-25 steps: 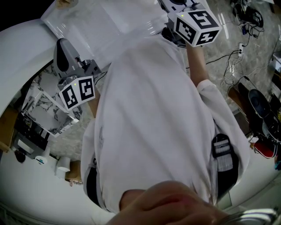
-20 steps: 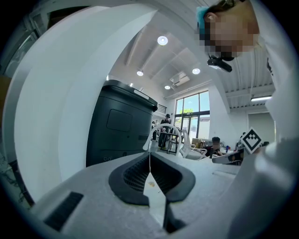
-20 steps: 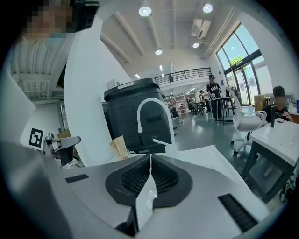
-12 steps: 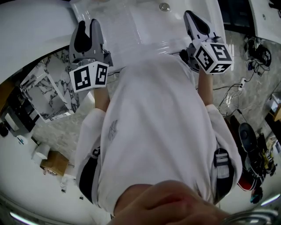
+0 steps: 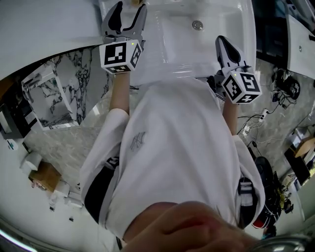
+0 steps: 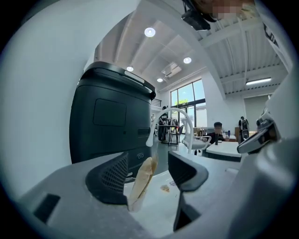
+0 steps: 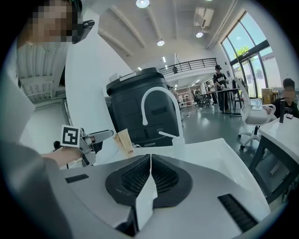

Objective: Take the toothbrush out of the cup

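Left gripper (image 5: 130,11), jaws just opening wide, frames an ungripped tan stick (image 6: 141,179), likely the toothbrush, just left of the faucet (image 7: 144,114); no cup discernible. Right gripper (image 7: 150,161) is closed, empty. Closing off-centre could topple it.

Left tool (image 5: 127,14), grey two-jaw body with black ribbed pads (image 6: 113,175) and black-and-white marker cube: held well out ahead of torso, pointing near level. Jaws wide apart, just been opening; pads press on nothing. Left forearm (image 5: 117,91) bare, stretched straight from white short sleeve (image 5: 106,142).

Right tool (image 5: 224,48), same build: held nearer body, tilted somewhat down. Jaws closed flat together, nothing between. Right forearm (image 5: 230,117) bare, extended forward.
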`<state>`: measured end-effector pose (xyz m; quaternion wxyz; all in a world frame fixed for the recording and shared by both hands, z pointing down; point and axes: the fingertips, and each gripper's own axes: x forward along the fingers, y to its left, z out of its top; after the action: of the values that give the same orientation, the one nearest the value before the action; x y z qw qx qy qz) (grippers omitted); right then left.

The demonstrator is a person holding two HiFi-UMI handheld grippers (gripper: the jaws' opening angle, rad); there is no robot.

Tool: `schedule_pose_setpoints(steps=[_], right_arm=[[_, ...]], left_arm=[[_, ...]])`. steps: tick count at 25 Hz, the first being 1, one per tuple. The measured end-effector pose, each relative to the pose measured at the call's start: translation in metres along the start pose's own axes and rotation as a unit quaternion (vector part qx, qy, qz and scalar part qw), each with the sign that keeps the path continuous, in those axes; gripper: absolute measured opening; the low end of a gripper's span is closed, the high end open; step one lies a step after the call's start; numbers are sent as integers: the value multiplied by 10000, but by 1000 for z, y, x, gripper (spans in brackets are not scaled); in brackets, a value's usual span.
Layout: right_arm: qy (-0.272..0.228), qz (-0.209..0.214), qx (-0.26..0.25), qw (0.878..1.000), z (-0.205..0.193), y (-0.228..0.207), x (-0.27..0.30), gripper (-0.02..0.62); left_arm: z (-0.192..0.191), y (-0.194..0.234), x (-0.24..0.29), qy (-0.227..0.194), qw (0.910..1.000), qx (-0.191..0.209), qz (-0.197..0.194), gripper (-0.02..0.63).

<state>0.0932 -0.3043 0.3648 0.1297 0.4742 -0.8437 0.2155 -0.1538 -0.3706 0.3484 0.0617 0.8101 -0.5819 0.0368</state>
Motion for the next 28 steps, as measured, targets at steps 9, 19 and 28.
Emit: schedule_pose_setpoints(steps=[9,19,28], right_arm=[[151,-224,113,9996,-8,-12,3,15],[182,-307,211,9991,-11,-15,7,15],[145,-377,313,9987,-13,-19,4,15]], left_arm=[[-39,4,50,374,9991,155,-113,272],[-55,4,72,547,9980,306,-116,261],[-59,10,77,587,9967,559,-51,87]])
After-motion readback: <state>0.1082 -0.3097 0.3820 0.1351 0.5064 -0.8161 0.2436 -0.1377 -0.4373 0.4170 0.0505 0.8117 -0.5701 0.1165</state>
